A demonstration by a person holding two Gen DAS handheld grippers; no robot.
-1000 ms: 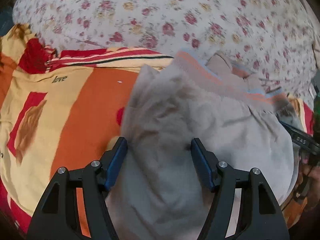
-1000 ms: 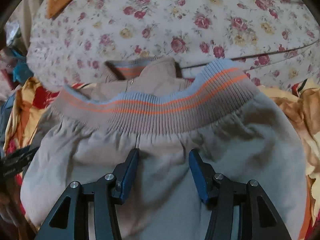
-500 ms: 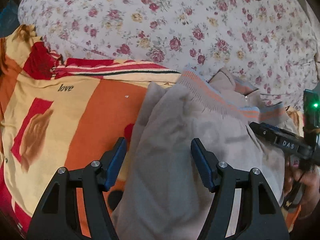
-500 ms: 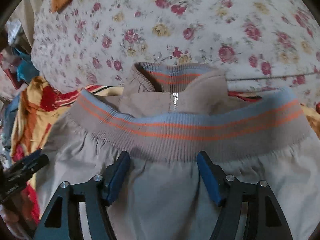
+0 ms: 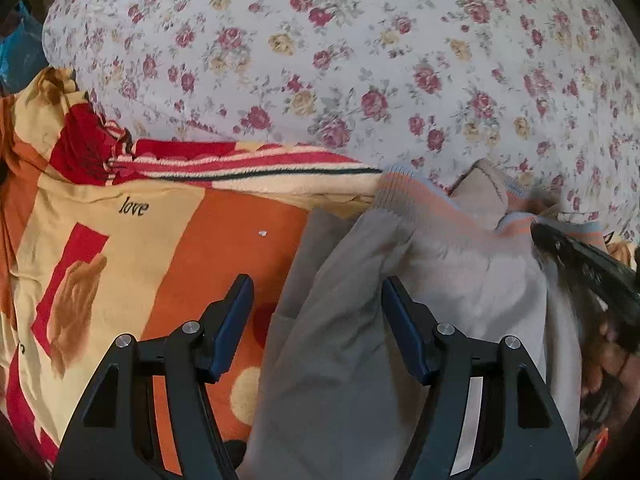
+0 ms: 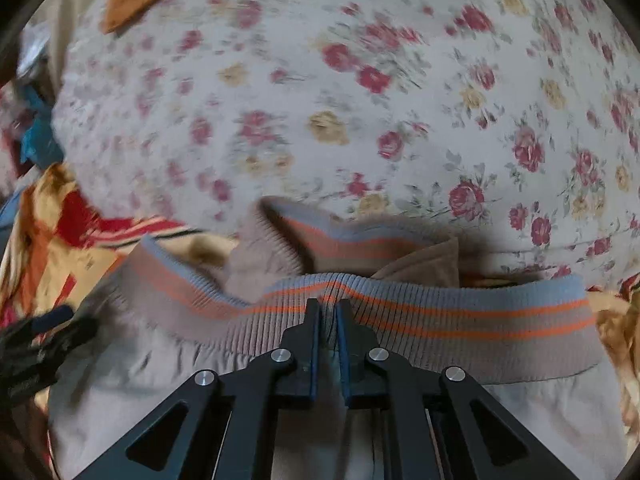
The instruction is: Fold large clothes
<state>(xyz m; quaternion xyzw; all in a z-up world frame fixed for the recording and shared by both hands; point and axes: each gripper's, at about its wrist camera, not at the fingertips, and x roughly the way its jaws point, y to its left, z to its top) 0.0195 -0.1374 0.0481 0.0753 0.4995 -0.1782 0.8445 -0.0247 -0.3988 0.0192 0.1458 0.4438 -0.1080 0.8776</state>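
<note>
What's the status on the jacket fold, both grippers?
Right gripper just closed, pinching the ribbed hem of the grey jacket. Left gripper open, straddling the jacket's edge, no grip. Nothing in the way on the orange blanket.

**Two wrist views, both tilted down over the bed**

The left wrist view was taken from just behind the left gripper (image 5: 318,304), angled steeply down, close over the grey jacket (image 5: 360,340) and the orange blanket (image 5: 224,248). The right wrist view was set behind the right gripper (image 6: 328,308), nearer still, facing the ribbed hem (image 6: 460,320). The jacket and the floral quilt (image 5: 360,60) were shared by both.
</note>
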